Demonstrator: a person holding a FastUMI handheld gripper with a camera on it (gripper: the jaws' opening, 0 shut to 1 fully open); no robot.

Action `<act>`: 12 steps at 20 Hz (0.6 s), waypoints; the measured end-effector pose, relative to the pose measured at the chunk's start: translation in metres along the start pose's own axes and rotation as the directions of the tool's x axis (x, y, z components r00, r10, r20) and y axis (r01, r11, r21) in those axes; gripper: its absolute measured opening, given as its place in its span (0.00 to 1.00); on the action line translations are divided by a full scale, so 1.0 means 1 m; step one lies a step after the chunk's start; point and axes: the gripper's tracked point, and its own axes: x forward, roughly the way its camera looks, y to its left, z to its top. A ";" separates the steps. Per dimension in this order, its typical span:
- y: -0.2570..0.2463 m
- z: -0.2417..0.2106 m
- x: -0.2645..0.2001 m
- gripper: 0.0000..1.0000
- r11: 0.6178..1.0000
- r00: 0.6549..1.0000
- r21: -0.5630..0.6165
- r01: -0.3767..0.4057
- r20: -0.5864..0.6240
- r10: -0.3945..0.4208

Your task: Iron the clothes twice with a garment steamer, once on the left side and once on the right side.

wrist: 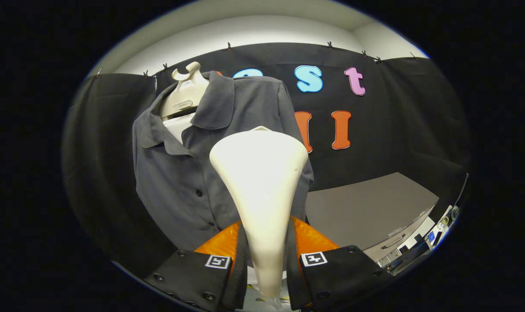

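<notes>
Gripping the cream garment steamer (pixel 262 190) by its narrow neck, the tool (pixel 266 260) has both fingers pressed against it, wide head upward. Just beyond the steamer hangs a grey buttoned shirt (pixel 180 173) on a mannequin (pixel 184 93). Right of the shirt, farther back, stands a grey table (pixel 370 208).

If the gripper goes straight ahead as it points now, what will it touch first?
Probably the grey shirt on the mannequin. The gripper has its jaws shut on the steamer, whose wide head leads and would likely meet the shirt front; depth is unclear.
</notes>
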 end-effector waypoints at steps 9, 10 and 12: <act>0.012 -0.006 0.056 0.46 0.999 0.998 -0.035 0.032 -0.055 -0.034; 0.014 -0.008 0.060 0.46 0.999 0.998 -0.037 0.029 -0.063 -0.031; 0.017 -0.015 0.066 0.45 0.999 0.996 -0.046 0.026 -0.080 -0.029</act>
